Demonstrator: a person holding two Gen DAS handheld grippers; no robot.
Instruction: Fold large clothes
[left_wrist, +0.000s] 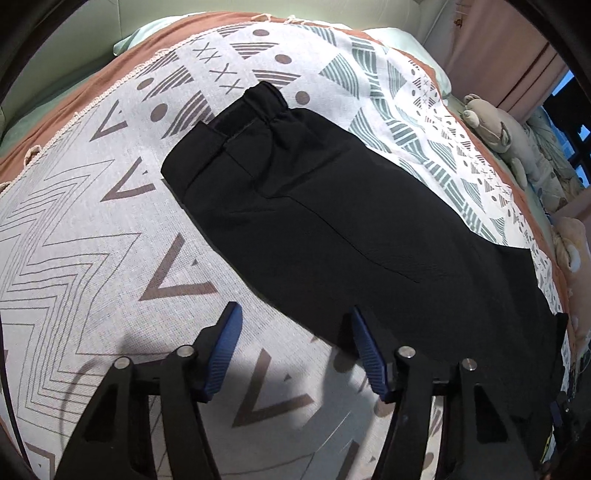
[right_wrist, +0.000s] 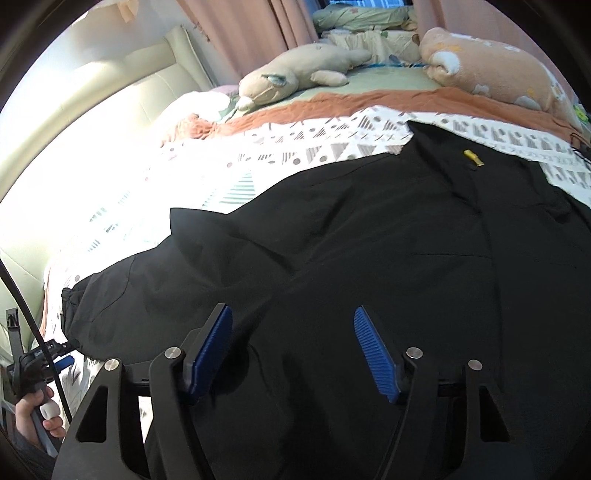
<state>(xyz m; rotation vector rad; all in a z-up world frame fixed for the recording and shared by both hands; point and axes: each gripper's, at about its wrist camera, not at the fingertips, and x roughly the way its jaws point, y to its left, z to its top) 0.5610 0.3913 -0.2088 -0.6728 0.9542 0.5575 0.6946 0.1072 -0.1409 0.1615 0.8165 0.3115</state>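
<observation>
A black garment (left_wrist: 332, 206) lies spread on a patterned white blanket (left_wrist: 92, 229) on a bed. Its elastic cuffed end (left_wrist: 264, 99) points to the far side. My left gripper (left_wrist: 293, 317) is open and empty, just above the blanket at the garment's near edge. In the right wrist view the same black garment (right_wrist: 369, 240) fills the middle, with a small yellow zipper pull (right_wrist: 472, 157) near its far part. My right gripper (right_wrist: 291, 317) is open and empty, hovering over the black fabric. The hand holding the left gripper (right_wrist: 37, 417) shows at the lower left.
A beige plush animal (right_wrist: 291, 79) and an orange plush pillow (right_wrist: 491, 70) lie at the bed's far side; the plush animal also shows in the left wrist view (left_wrist: 495, 125). An orange sheet (right_wrist: 369, 101) borders the blanket. A padded headboard (right_wrist: 110, 85) stands at the left. Pink curtains (right_wrist: 251, 29) hang behind.
</observation>
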